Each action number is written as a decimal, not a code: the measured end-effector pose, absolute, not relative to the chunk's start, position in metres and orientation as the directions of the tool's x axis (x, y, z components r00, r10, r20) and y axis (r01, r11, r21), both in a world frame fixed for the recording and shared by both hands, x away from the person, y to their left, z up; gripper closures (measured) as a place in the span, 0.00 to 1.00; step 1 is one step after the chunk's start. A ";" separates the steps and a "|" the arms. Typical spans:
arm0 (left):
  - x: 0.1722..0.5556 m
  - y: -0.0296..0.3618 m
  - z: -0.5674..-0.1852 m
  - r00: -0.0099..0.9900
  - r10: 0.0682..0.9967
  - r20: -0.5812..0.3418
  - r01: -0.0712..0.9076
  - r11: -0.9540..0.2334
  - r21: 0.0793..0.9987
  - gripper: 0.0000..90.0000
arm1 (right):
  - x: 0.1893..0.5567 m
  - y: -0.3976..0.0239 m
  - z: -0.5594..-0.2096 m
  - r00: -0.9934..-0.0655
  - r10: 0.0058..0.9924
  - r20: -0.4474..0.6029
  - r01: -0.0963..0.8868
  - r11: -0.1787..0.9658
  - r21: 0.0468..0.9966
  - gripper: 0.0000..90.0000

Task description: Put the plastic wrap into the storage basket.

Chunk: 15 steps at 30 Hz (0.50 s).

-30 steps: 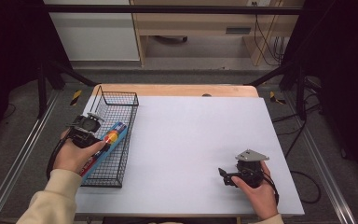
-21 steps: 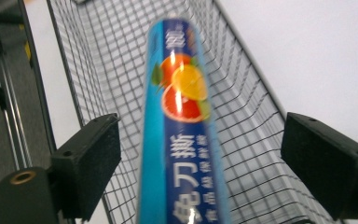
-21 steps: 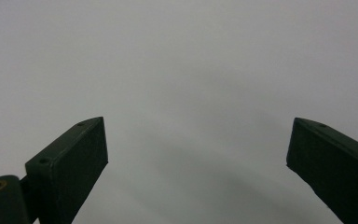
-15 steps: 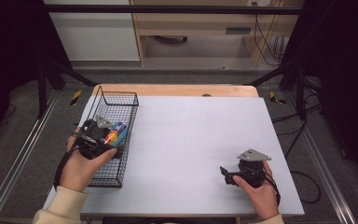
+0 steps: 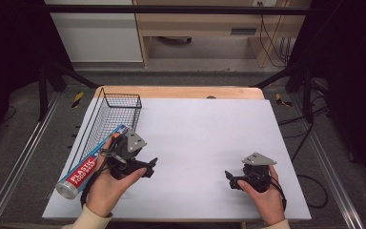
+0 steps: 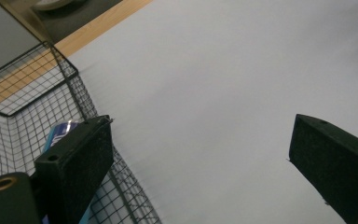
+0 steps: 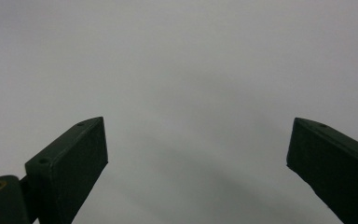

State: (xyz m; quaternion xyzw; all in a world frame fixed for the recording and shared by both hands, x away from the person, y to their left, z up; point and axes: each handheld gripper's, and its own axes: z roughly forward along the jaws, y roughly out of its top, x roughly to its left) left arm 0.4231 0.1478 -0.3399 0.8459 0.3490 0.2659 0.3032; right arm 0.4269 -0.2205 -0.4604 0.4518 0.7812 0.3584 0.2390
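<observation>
A long tube-shaped pack of plastic food wrap [image 5: 88,164], blue and red with a silver end, lies lengthwise in the black wire basket [image 5: 119,102] at the table's left edge. My left gripper [image 5: 151,167] hovers over the white table just right of the basket. Its jaws have just been opening and stand wide apart with nothing between them. In the left gripper view the basket [image 6: 28,88] and the wrap's blue end [image 6: 58,133] sit behind the left jaw of my left gripper [image 6: 200,154]. My right gripper [image 5: 228,180] rests open and empty near the front right, over bare tabletop [image 7: 198,154].
The white tabletop [image 5: 205,129] has a wooden strip [image 5: 181,92] along its far edge. Metal rails [image 5: 24,162] run along both sides of the table on the grey floor. A wooden shelf unit [image 5: 205,28] stands beyond the far edge.
My left gripper let go of the food wrap, opened and moved right, out of the basket and over the table. The wrap stays in the basket. The right hand kept still.
</observation>
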 end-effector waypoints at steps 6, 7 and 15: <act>0.425 0.126 -0.351 0.652 0.720 0.238 0.389 -0.587 0.710 0.07 | 0.427 -0.221 -0.460 -0.477 0.877 -0.055 0.535 0.339 0.774 0.06; 0.426 0.123 -0.353 0.658 0.715 0.236 0.384 -0.588 0.712 0.07 | 0.427 -0.221 -0.460 -0.476 0.878 -0.055 0.535 0.339 0.774 0.06; 0.433 0.100 -0.380 0.695 0.680 0.233 0.363 -0.613 0.702 0.06 | 0.427 -0.220 -0.461 -0.473 0.880 -0.048 0.542 0.333 0.772 0.06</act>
